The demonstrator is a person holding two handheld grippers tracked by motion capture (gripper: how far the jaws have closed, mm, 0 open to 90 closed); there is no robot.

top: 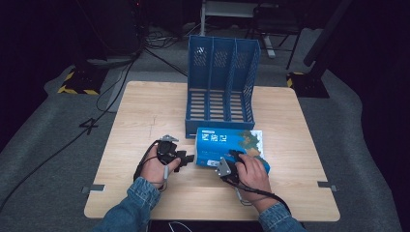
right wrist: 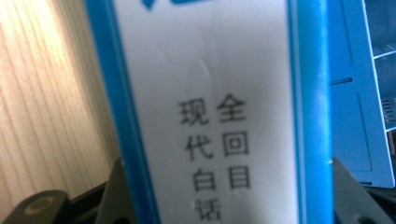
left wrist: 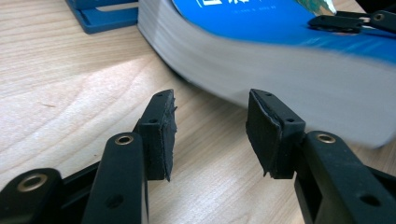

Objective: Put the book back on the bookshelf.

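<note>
Blue book [top: 227, 145] lies on the table [top: 145, 111] just before the blue file rack [top: 220, 82]; my right gripper [right wrist: 224, 186] has its jaws clamped across its spine, my left gripper [left wrist: 210, 135] gapes empty beside its page edge.

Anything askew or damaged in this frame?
The black rubber pads on the left gripper look chewed, with ragged, torn edges. The thick blue-covered book sits tilted, one end lifted off the light wooden table by the right gripper.
</note>
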